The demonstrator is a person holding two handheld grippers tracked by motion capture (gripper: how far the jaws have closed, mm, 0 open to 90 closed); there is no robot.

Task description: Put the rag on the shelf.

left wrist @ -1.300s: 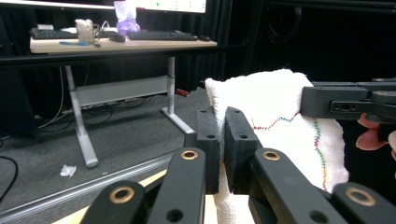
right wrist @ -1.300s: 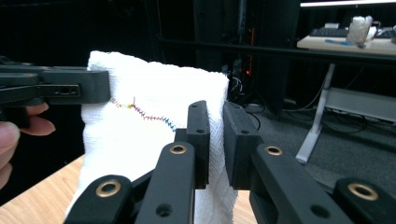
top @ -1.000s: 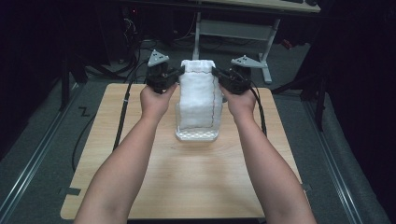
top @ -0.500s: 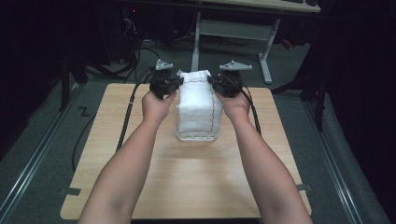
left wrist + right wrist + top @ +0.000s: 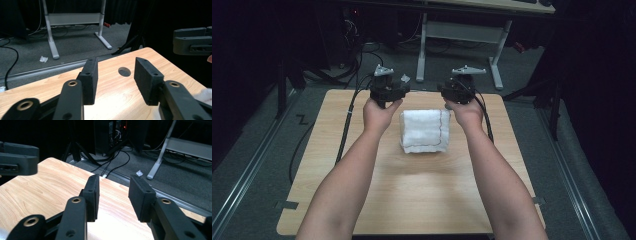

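A white towel (image 5: 424, 131) with a dark stitched line lies folded on the wooden table (image 5: 412, 190), just past its middle. My left gripper (image 5: 388, 90) hovers beyond the towel's far left corner, and my right gripper (image 5: 460, 90) beyond its far right corner. In the left gripper view the jaws (image 5: 116, 80) stand open over bare wood, with a corner of the towel (image 5: 206, 95) at the lower right and the other gripper (image 5: 192, 41) farther off. The right gripper's jaws (image 5: 113, 195) are open too, with nothing between them.
A round hole (image 5: 124, 71) sits in the tabletop near its far edge. Beyond the table, a white desk frame (image 5: 462, 35) stands on grey carpet with cables (image 5: 357, 55) and a paper scrap (image 5: 43, 59). Cables trail off the table's left side.
The towel, held upright between both grippers a second ago, now lies folded flat on the table. Both grippers have let go, opened and moved apart toward the far edge.
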